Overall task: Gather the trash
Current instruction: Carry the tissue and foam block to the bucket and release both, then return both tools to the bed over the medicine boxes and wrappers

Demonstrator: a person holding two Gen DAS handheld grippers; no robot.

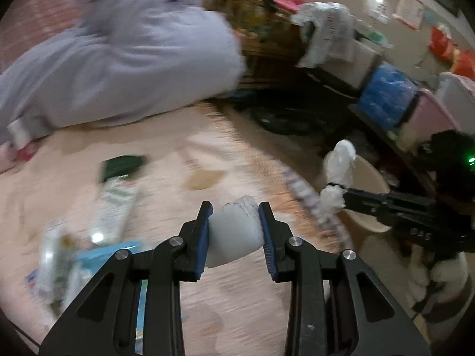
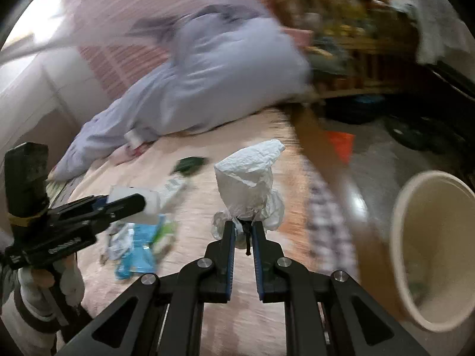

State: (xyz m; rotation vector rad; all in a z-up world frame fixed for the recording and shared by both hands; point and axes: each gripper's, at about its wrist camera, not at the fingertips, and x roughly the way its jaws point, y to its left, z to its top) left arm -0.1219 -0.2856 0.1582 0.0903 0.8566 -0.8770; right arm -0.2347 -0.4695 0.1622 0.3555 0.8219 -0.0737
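Note:
My left gripper (image 1: pixel 236 209) is shut on a white crumpled wad (image 1: pixel 234 234), held above the pink bed cover; it also shows in the right wrist view (image 2: pixel 139 204). My right gripper (image 2: pixel 243 225) is shut on the tied neck of a white plastic bag bundle (image 2: pixel 249 178), also visible in the left wrist view (image 1: pixel 338 175). A cream waste bin (image 2: pixel 430 237) stands to the right of the bed. Loose wrappers lie on the bed: a blue packet (image 2: pixel 139 246), a green-white tube packet (image 1: pixel 115 204) and a dark green packet (image 1: pixel 121 164).
A lilac garment (image 1: pixel 124 59) is heaped at the back of the bed. A checked strip (image 2: pixel 326 222) lies along the bed's right edge. A wooden crib (image 2: pixel 356 59), storage boxes (image 1: pixel 386 95) and dark items on the floor crowd the right side.

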